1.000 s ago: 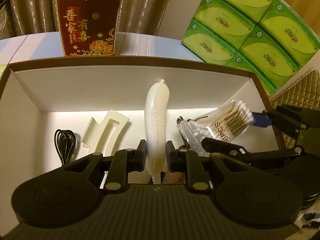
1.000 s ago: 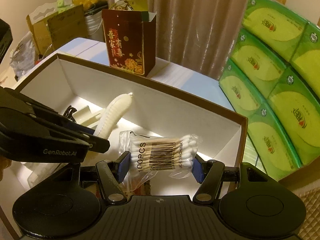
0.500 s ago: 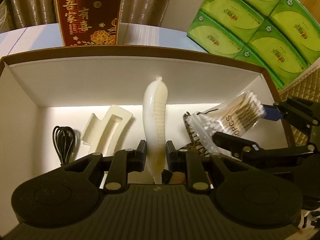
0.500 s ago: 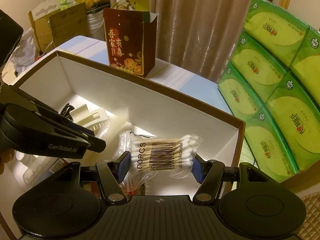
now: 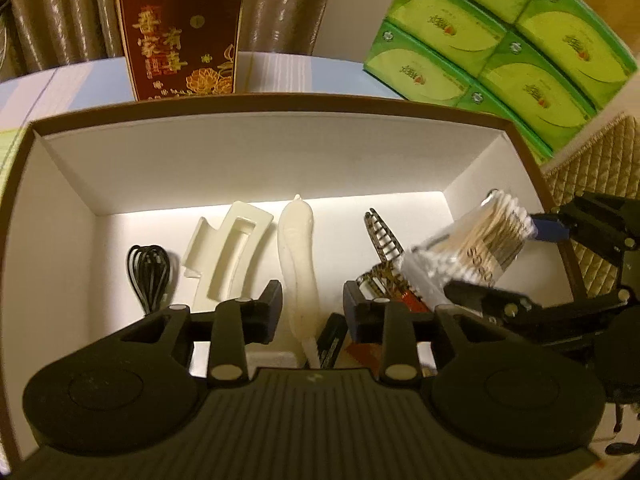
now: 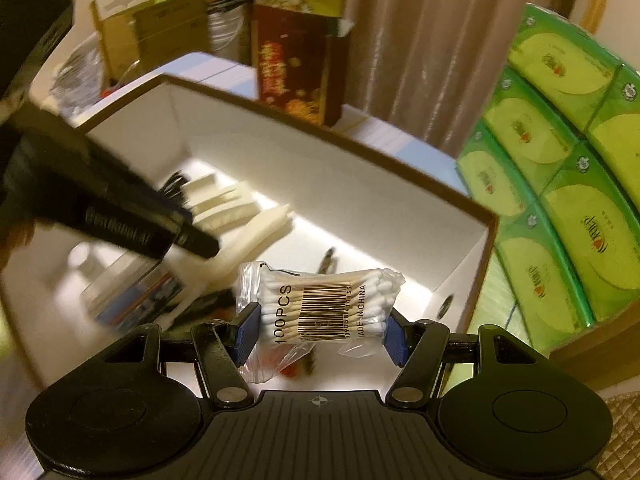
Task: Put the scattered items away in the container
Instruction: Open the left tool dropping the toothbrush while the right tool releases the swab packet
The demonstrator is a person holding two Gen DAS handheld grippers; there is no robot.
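Jaws of the left gripper point(image 5: 312, 306) stand apart around the white tube point(image 5: 298, 256), lying released mid-frame in the box point(image 5: 256, 152); the right gripper point(image 6: 318, 330) clamps the cotton swab bag point(image 6: 320, 304) above the box's lower-right corner, likely for dropping.

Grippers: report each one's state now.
Left gripper: open, white ribbed sleeve lying loose between its fingers.
Right gripper: shut on clear cotton-swab bag.

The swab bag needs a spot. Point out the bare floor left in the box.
Bare floor lies at the right end of the box, between the hair clip and the right wall, under the cotton swab bag in the right gripper. The near middle is crowded.
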